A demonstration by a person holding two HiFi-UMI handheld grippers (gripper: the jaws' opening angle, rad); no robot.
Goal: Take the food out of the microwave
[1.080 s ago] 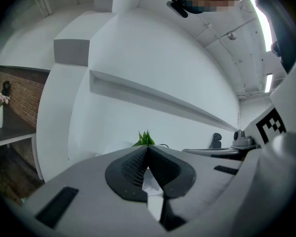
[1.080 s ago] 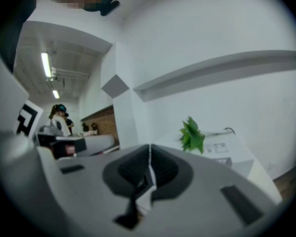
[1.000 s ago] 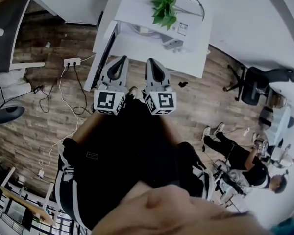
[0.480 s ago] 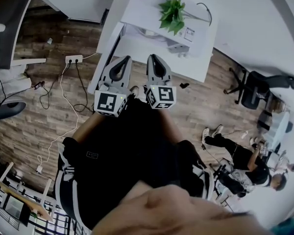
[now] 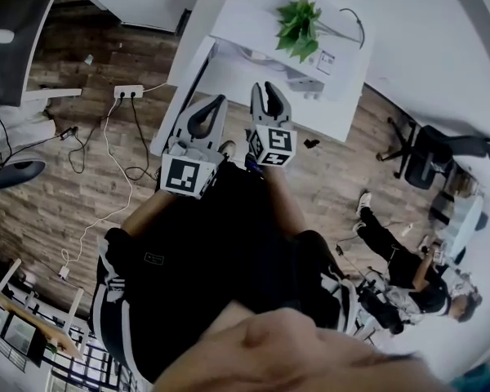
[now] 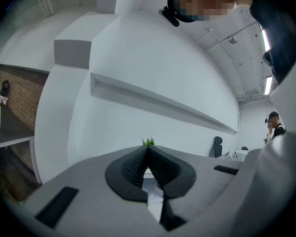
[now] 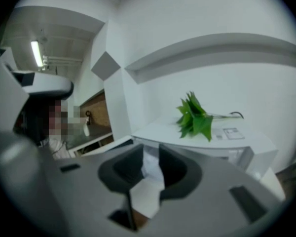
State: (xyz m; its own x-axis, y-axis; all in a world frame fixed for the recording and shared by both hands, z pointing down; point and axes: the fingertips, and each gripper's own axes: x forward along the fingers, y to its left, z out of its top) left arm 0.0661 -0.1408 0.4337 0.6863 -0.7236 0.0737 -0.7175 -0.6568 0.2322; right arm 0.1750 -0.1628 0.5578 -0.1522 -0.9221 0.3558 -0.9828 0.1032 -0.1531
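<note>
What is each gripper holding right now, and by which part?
Nothing is held. The left gripper is shut, its jaws together and empty. The right gripper has just been opening; its jaws stand slightly apart with nothing between them.

The person is holding both tools out ahead of the torso, side by side and close together. The left hand-held gripper is pointing level; its jaws are meeting at the tips with nothing between them. The right hand-held gripper is dipping slightly downward, just beside the left one. Its jaws have just been opening and are standing a little apart, empty. The left forearm and right forearm are reaching forward, apparently bare, though the head view is too dark to be sure.
</note>
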